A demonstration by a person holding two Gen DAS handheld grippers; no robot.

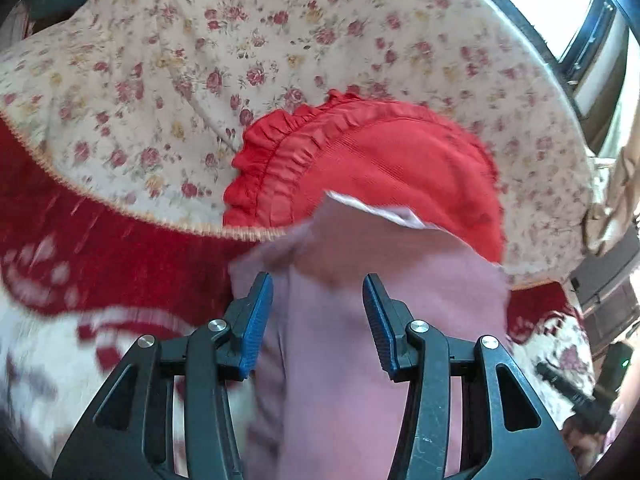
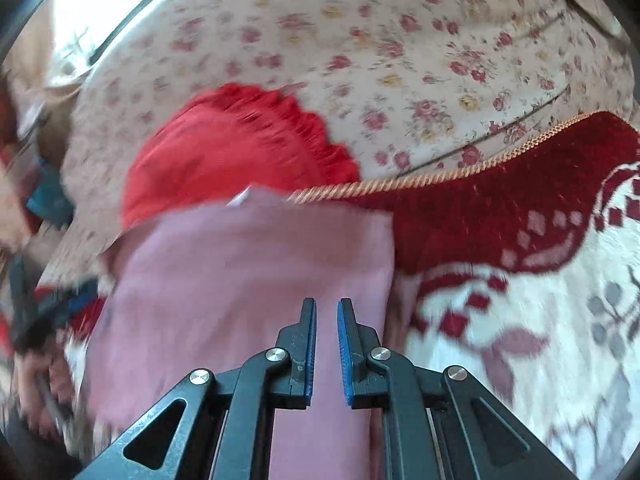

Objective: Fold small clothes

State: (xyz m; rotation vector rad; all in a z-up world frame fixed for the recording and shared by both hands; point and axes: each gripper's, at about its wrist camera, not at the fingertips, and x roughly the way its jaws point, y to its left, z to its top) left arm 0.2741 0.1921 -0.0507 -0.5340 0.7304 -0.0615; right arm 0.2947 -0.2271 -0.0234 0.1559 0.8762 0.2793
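Observation:
A small pink garment [image 1: 384,280] lies on the patterned blanket, a white label [image 1: 384,210] at its far edge. A red frilled garment [image 1: 360,160] lies just beyond it on the floral sheet. My left gripper [image 1: 318,284] is open, its blue-padded fingers [image 1: 256,320] spread above the pink cloth, holding nothing. In the right wrist view the pink garment [image 2: 240,280] fills the centre with the red garment [image 2: 224,148] behind. My right gripper [image 2: 327,308] hovers over the pink cloth's right part with a narrow gap between its jaws and nothing in them.
A cream floral sheet [image 1: 240,40] covers the far surface. A dark red and white patterned blanket [image 2: 520,240] with a braided edge [image 2: 440,176] lies under the clothes. A window [image 1: 560,0] is at the back right. The other gripper [image 1: 580,400] shows at the lower right.

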